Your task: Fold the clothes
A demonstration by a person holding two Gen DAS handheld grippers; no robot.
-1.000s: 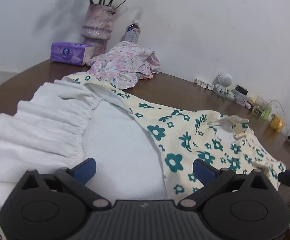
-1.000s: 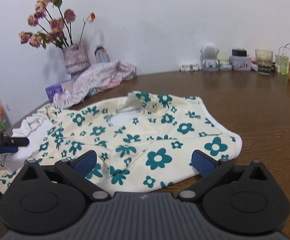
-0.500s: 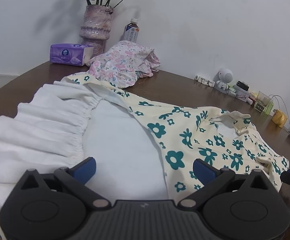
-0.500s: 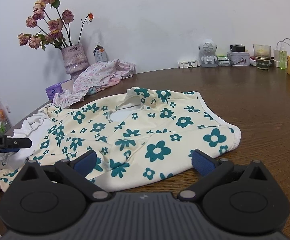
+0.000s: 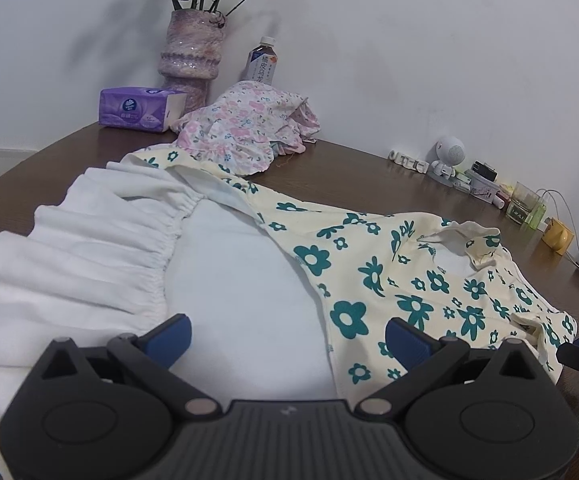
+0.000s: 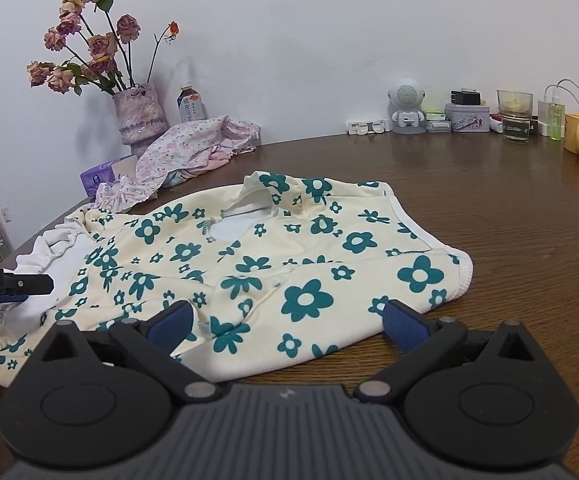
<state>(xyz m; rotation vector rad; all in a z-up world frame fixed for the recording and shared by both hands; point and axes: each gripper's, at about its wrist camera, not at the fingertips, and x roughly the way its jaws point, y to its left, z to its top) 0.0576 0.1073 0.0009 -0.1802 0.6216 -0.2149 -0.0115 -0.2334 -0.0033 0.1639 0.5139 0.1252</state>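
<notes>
Both cameras have backed away from the cloth over the last second, so more of the garment and the brown wooden table (image 6: 489, 208) shows now. That cream dress with teal flower print (image 6: 289, 256) lies spread across the middle of the table, its white gathered lining (image 5: 101, 248) turned out at the left end. The left gripper (image 5: 287, 338) hangs over the white lining, jaws wide, nothing between them. The right gripper (image 6: 285, 322) sits at the near hem of the printed side, jaws wide too, holding nothing.

Here is the risk as I read it. The cloth is rumpled, with a ridge running through the print near the right gripper, so a pinch there could catch only the top layer and drag the fold askew. The lining could slip out of the left side's bite, being bunched at the elastic. A crumpled pink floral garment (image 5: 249, 128) touches the dress's far edge; a wide sweep may pull it along. Behind it stand a purple ceramic vase of dried roses (image 6: 141, 116) and a plastic drink bottle (image 5: 263, 62), both easy to topple.
</notes>
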